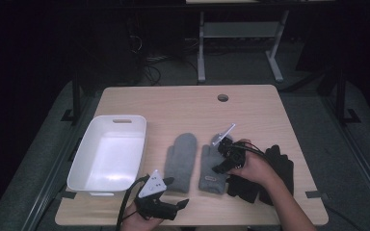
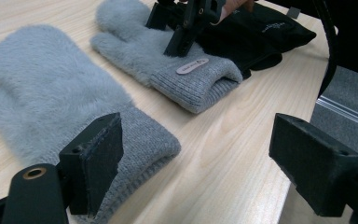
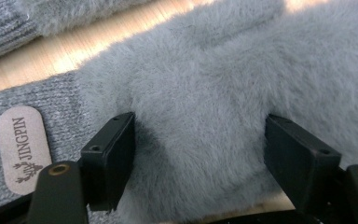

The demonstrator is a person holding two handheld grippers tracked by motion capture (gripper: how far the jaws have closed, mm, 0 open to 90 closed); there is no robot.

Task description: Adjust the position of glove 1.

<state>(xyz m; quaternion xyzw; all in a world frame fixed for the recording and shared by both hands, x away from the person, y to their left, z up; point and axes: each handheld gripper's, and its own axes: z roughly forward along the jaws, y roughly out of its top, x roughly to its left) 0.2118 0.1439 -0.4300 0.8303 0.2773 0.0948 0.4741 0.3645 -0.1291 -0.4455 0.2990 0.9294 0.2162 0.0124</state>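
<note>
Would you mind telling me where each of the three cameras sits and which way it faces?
High view: above the near edge, looking forward and down on the table; forearms, the left gripper and the right gripper show.
Left gripper view: rides the left gripper, facing two grey mittens; open jaws show.
Right gripper view: rides the right gripper, pressed onto the labelled mitten; open jaws straddle its fur.
Shared: the labelled mitten.

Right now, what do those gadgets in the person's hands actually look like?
Each is a black hand-held gripper with two blocky, flat-faced jaws. The left hand-held gripper carries a pale grey three-cornered plate with small dark dots on top, and a black cable loops from it. The right hand-held gripper has a similar grey plate and black cables trailing over the hand. Brass-coloured rivets sit near the jaw bases. The forearms in view are bare, no sleeves.
</note>
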